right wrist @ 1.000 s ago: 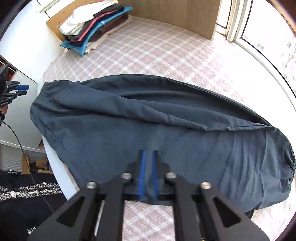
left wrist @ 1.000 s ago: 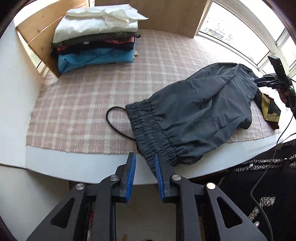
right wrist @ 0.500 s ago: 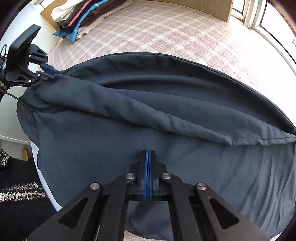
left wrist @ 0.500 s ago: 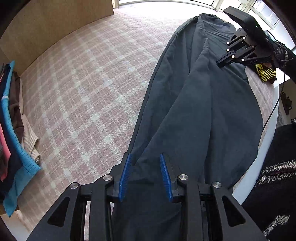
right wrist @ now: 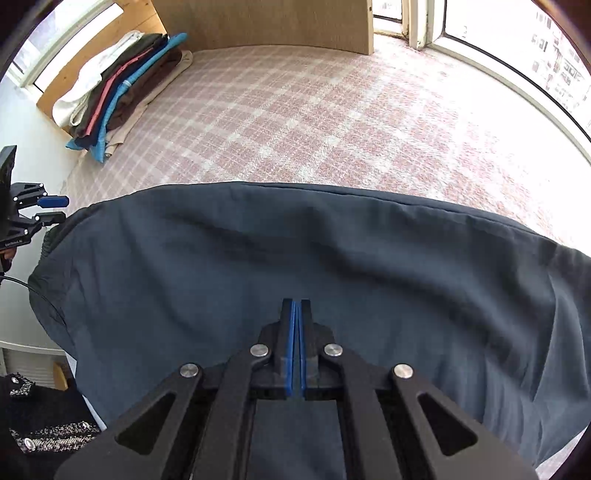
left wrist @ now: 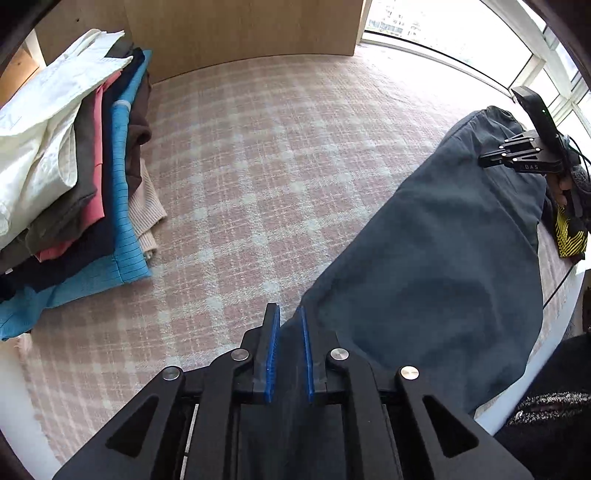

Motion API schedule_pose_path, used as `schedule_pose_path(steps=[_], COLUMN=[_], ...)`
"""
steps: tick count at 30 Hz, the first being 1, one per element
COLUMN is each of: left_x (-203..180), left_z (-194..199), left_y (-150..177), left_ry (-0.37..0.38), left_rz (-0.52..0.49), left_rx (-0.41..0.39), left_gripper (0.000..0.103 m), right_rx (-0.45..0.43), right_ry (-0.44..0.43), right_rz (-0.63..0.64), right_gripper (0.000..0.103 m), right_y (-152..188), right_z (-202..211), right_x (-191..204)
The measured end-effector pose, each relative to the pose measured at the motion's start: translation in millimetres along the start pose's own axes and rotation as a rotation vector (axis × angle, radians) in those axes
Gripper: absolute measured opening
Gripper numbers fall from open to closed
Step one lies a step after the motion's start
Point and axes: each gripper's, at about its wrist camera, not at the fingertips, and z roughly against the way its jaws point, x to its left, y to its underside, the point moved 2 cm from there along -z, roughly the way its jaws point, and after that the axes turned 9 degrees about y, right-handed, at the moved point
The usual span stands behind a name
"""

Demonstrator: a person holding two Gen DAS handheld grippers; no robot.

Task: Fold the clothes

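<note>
Dark blue-grey shorts (left wrist: 443, 258) lie spread across the pink plaid cloth (left wrist: 277, 166), with one side hanging over the table's near edge. My left gripper (left wrist: 289, 328) has its blue pads a narrow gap apart, and the shorts' edge runs between them. From the right wrist view, the left gripper (right wrist: 55, 209) sits at the shorts' (right wrist: 295, 251) left end by the elastic waistband. My right gripper (right wrist: 297, 314) is shut, pads together, pinching fabric at the near edge. In the left wrist view the right gripper (left wrist: 482, 162) is at the shorts' far end.
A stack of folded clothes (left wrist: 74, 166) stands at the back left against a wooden panel (left wrist: 240, 29). A yellow-and-black item (left wrist: 570, 236) lies beyond the shorts at the right edge. A person's dark tweed garment (right wrist: 40, 424) is close to the table edge. Windows line the far side.
The left gripper's pads have narrowed on the shorts' waistband end, and its view has swung back toward the folded stack. The right gripper stays shut on the fabric, and the shorts look flatter.
</note>
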Motion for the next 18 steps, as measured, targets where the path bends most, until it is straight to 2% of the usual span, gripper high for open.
schedule_pose_path(steps=[2, 4, 6, 8, 12, 14, 18], left_x=[-20.2, -44.7, -76.5, -111.9, -189.1, -217.7, -254.2], left_z=[9.9, 17.2, 18.4, 8.1, -35.9, -62.1, -112.1], left_y=[3.9, 4.5, 0.3, -8.4, -23.9, -35.5, -51.3], left_ry=[0.018, 0.042, 0.081, 0.135, 0.170, 0.186, 0.194], left_rz=[-0.053, -0.111, -0.169, -0.220, -0.327, -0.330, -0.313], left_rx=[-0.003, -0.010, -0.024, -0.016, 0.032, 0.051, 0.099], left_gripper=[0.029, 0.030, 0.030, 0.030, 0.030, 0.030, 0.030], right_rx=[-0.023, -0.041, -0.074, -0.108, -0.173, -0.189, -0.110], right_ry=[0.033, 0.116, 0.152, 0.188, 0.251, 0.202, 0.205], right_rz=[-0.083, -0.176, -0.270, -0.363, -0.537, -0.507, -0.433], right_gripper=[0.004, 0.004, 0.012, 0.037, 0.039, 0.039, 0.035], right_y=[24.3, 45.1, 63.5, 81.9, 116.0, 108.0, 130.4], right_z=[27.0, 51.0, 64.1, 77.3, 100.7, 85.9, 81.8], right_x=[-28.9, -76.9, -131.8, -186.9, -291.8, -297.3, -297.0])
